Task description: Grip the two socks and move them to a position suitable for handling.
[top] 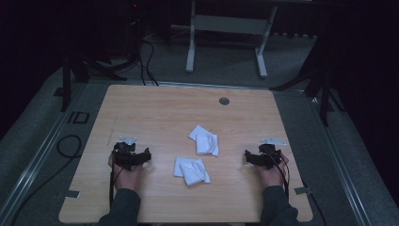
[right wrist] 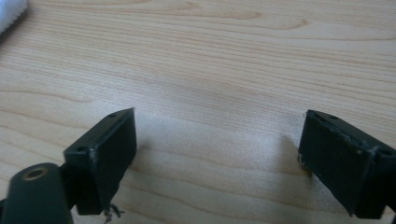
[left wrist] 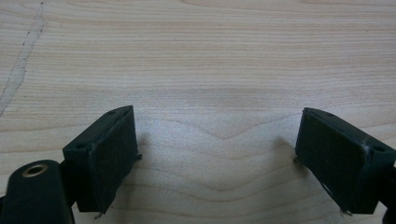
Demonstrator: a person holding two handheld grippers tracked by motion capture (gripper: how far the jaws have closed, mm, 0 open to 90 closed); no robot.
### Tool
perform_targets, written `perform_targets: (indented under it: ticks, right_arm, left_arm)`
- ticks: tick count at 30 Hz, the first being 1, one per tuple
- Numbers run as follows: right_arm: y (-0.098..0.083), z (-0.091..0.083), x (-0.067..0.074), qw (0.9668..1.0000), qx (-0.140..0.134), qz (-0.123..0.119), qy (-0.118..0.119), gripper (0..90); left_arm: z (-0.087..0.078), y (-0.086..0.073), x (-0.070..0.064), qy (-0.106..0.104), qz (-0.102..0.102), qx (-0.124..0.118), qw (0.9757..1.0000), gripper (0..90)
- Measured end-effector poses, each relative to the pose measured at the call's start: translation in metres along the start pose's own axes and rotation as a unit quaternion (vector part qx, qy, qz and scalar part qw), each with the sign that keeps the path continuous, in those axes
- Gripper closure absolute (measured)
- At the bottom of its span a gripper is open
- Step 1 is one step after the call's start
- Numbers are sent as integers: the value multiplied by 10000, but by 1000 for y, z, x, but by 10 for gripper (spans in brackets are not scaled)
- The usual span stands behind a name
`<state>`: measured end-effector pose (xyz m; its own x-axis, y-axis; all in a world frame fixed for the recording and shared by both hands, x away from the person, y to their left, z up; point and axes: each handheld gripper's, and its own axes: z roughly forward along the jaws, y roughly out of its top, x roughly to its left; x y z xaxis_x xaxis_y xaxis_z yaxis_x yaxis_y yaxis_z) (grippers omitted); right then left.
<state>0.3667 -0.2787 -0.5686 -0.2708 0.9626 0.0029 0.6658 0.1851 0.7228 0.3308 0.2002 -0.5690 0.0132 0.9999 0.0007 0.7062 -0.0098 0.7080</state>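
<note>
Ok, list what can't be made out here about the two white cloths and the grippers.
- Far cloth and near cloth, high view: too small and dim to tell folds or layers.
- White scrap, right gripper view: cut off by the top-left edge; which cloth it is, unclear.
- Left gripper and right gripper, high view: dark bodies and the hands blur the jaws; the gripper views show them open over bare table.

Two crumpled white cloths lie on the table near its centre, well apart from both hands: the farther cloth (top: 204, 140) at 1 o'clock of the nearer cloth (top: 191, 171), just beside it.
</note>
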Motion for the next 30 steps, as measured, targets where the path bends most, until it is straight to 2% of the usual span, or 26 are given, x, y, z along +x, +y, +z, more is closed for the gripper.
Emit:
perform_targets:
  ticks: [4, 9, 10, 11, 12, 15, 22, 24, 30]
  right_arm:
    - [-1, -2, 1, 10000, -13, -27, 27, 152]
    - [-1, -6, 5, 9999, 62, -85, 76, 249]
    - [0, -7, 6, 9999, 86, -108, 104, 304]
    - [0, -10, 8, 9997, 128, -153, 140, 413]
    - [0, -12, 8, 9995, 146, -198, 220, 469]
    - [0, -15, 12, 9983, 175, -265, 482, 551]
    - [-1, -27, 26, 9956, 224, -525, 741, 586]
    - [-1, -31, 33, 9942, 216, -671, 813, 595]
    - [1, -39, 68, 9856, 209, -1193, 1182, 595]
  left_arm:
    - [0, 0, 0, -3, 2, 1, 10000, 126]
    - [0, 0, 0, -7, 3, -1, 10000, 125]
    - [0, 0, 0, -10, 4, -2, 10000, 125]
    - [0, 0, 0, -12, 5, -1, 10000, 126]
    - [0, 0, 0, -19, 10, -2, 10000, 126]
    - [0, 0, 0, -23, 13, -3, 10000, 126]
    - [-1, 0, 0, -49, 42, -18, 10000, 144]
    - [-2, -1, 0, -96, 95, -31, 9999, 163]
    - [-6, -1, -4, -284, 271, -62, 9992, 361]
